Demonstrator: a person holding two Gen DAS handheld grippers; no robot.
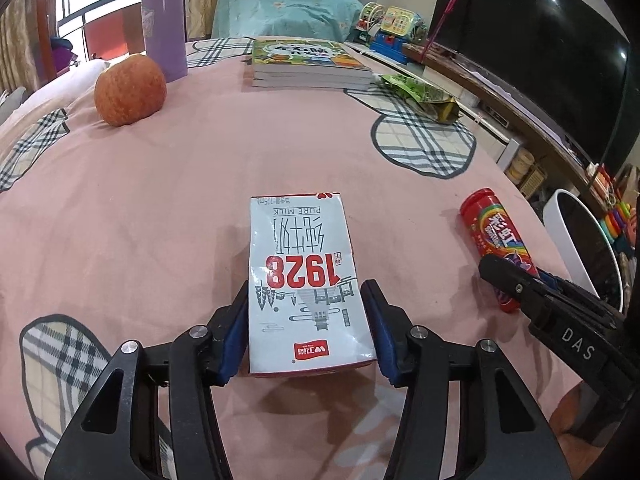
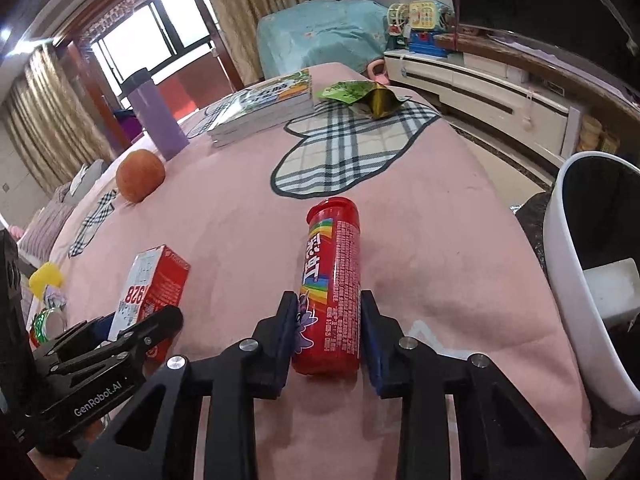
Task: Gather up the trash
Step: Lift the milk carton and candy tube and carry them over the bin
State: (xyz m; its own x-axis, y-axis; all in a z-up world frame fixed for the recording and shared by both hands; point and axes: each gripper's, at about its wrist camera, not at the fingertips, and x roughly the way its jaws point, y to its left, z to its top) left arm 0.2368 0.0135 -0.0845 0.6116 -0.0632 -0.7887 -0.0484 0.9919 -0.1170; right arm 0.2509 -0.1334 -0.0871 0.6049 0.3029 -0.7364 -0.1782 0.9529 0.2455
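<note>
A white and red milk carton [image 1: 300, 248] lies flat on the pink cloth, and my left gripper [image 1: 306, 286] is shut on its near end, blue pads against both sides. The right wrist view shows the same carton [image 2: 148, 280] at lower left. A red candy tube [image 2: 332, 248] with a rainbow label lies pointing away from me. My right gripper [image 2: 327, 296] is shut on its near half. In the left wrist view the candy tube [image 1: 492, 236] sits at the right. A torn green snack wrapper [image 2: 360, 94] lies at the far edge of the cloth.
A white trash bin [image 2: 568, 280] stands just past the table's right edge, with a pale block inside. Farther back are an orange fruit [image 1: 130, 90], a purple bottle [image 1: 164, 28] and a stack of books [image 1: 308, 60]. A TV cabinet runs along the right.
</note>
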